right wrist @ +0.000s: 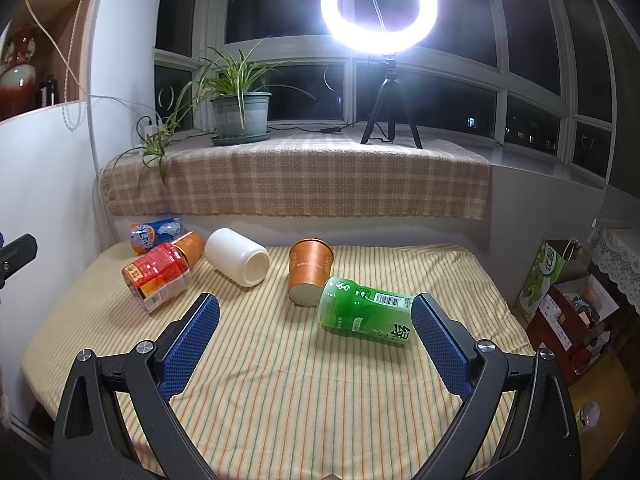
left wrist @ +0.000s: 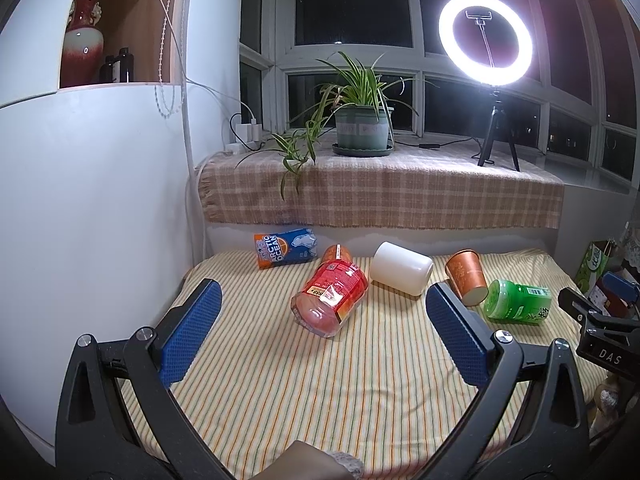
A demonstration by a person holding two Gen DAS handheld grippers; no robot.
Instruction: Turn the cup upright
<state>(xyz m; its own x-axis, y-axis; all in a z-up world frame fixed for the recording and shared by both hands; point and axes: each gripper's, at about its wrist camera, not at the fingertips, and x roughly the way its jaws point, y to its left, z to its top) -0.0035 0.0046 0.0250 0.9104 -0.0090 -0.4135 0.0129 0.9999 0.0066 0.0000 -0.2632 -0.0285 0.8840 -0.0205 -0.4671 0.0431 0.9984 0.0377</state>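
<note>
Several cups lie tipped over on a striped cloth table (left wrist: 320, 392). A red plastic cup (left wrist: 330, 302) lies on its side, just ahead of my left gripper (left wrist: 322, 302), which is open and empty. A white cup (left wrist: 401, 267), an orange paper cup (left wrist: 466, 276) and a green cup (left wrist: 518, 301) lie further right. In the right wrist view the green cup (right wrist: 366, 311) lies on its side just ahead of my open, empty right gripper (right wrist: 316, 312). The orange paper cup (right wrist: 309, 276), white cup (right wrist: 238, 256) and red cup (right wrist: 157, 276) lie behind and left.
A blue-orange can (left wrist: 285, 247) and a second orange cup (left wrist: 337, 254) lie at the table's back. Behind is a checked-cloth sill with a potted plant (left wrist: 362, 128) and a ring light (left wrist: 485, 36). Boxes and bags (right wrist: 568, 304) stand right of the table. A white cabinet (left wrist: 80, 200) is left.
</note>
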